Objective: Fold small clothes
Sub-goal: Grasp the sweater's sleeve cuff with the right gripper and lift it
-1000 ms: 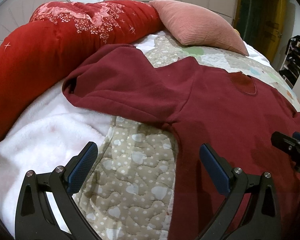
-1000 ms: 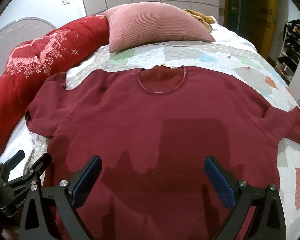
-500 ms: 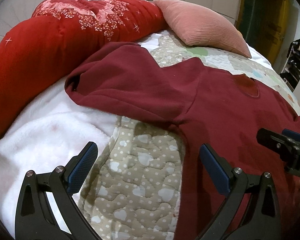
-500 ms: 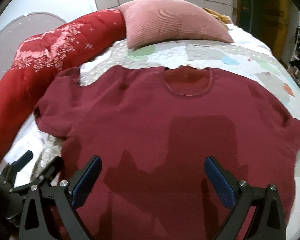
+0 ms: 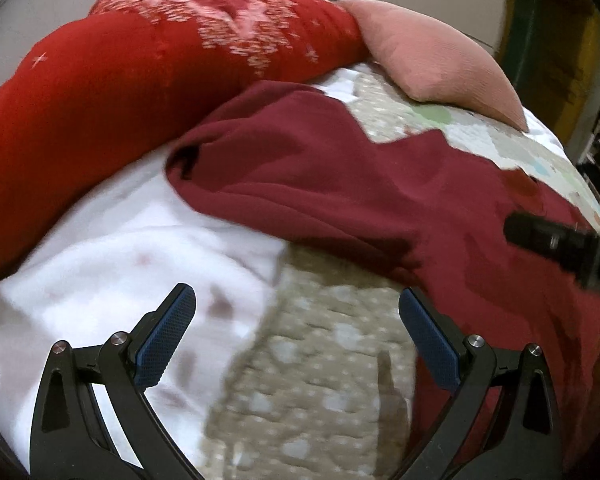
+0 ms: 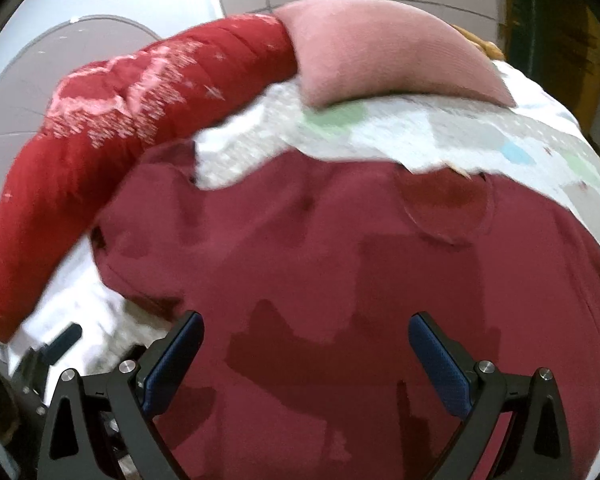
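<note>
On the bed (image 6: 440, 136): maroon shirt (image 6: 340, 264) spread flat.
Left claw (image 5: 296, 336) and right claw (image 6: 306, 356) both wide, holding nothing.

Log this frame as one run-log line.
phase: pre-grasp | shirt: flat on bed, unfolded | left gripper: open, empty | right gripper: open, above shirt

Landmark = shirt (image 6: 340, 280), spread flat on the quilt (image 6: 420, 132), neckline at its far edge. Cushion (image 6: 380, 60) sits behind the shirt, on the quilt's far end. Bolster (image 6: 120, 140) runs along the shirt's left side, its far end meeting the cushion. Shirt's left sleeve (image 5: 260, 160) reaches toward the bolster, lying partly on the fleece blanket (image 5: 120, 260) between shirt and bolster. Left gripper (image 5: 296, 336) hangs before the sleeve, over the quilt-blanket edge. Right gripper (image 6: 306, 360) hangs over the shirt's near part.
</note>
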Available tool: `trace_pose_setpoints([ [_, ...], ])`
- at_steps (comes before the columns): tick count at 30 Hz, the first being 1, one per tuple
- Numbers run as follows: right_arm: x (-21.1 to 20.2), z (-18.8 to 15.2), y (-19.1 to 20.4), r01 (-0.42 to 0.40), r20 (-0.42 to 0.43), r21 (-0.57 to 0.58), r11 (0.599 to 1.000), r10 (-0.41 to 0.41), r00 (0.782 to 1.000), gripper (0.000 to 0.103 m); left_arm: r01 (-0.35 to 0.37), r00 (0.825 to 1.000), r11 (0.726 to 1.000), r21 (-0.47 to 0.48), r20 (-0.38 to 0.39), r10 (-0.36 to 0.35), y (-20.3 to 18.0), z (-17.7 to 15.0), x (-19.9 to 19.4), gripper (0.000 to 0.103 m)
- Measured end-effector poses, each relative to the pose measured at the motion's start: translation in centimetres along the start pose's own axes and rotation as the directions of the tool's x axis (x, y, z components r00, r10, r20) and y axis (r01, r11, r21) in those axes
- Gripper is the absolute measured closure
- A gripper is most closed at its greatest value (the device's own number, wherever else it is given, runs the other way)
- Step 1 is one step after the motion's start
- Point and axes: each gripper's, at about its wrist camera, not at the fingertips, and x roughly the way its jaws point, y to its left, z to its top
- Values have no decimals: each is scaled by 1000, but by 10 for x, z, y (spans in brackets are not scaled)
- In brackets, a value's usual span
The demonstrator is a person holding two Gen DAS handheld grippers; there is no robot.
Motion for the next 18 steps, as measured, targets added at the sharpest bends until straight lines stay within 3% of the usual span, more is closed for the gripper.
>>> trace_pose_setpoints([
  [5, 14, 37, 29, -113, 26, -29, 993, 113, 993, 14, -26, 1000, 998, -57, -9, 26, 19, 4, 2, 1],
  [13, 66, 105, 67, -171, 25, -29, 985, 172, 985, 14, -24, 999, 998, -53, -36, 22, 21, 5, 10, 1],
  [18, 112, 133, 79, -176, -20, -35, 984, 176, 984, 14, -25, 998, 997, -69, -57, 21, 26, 6, 16, 1],
])
